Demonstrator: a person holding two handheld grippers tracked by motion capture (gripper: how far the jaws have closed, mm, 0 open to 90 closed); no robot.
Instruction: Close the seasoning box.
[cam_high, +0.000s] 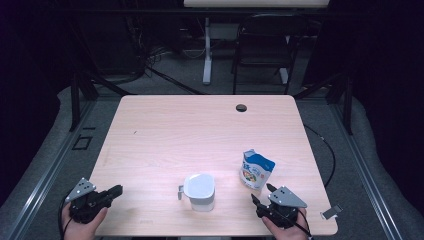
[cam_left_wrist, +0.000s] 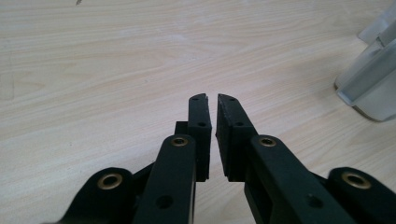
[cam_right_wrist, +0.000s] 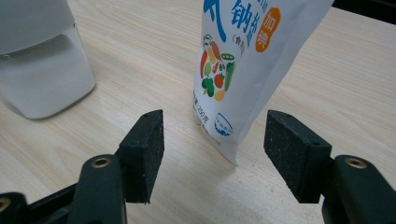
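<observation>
A white lidded pitcher (cam_high: 200, 191) with a small handle stands near the front of the wooden table (cam_high: 200, 125). Right of it stands a white and blue bag (cam_high: 256, 170) printed with vegetables, its top torn open. My left gripper (cam_high: 117, 190) lies low at the table's front left corner, pointing toward the pitcher. Its jaws are parted by a narrow gap with nothing between them (cam_left_wrist: 212, 98), and the pitcher (cam_left_wrist: 373, 84) shows far right. My right gripper (cam_high: 262, 192) is open just in front of the bag. Its jaws (cam_right_wrist: 215, 119) stand wide apart, short of the bag (cam_right_wrist: 243, 56), with the pitcher (cam_right_wrist: 42, 70) to the left.
A dark cable hole (cam_high: 241, 107) sits near the table's far edge. A small metal clip (cam_high: 331, 211) lies at the front right corner. Beyond the table are a black chair (cam_high: 262, 45) and a white desk leg (cam_high: 207, 50).
</observation>
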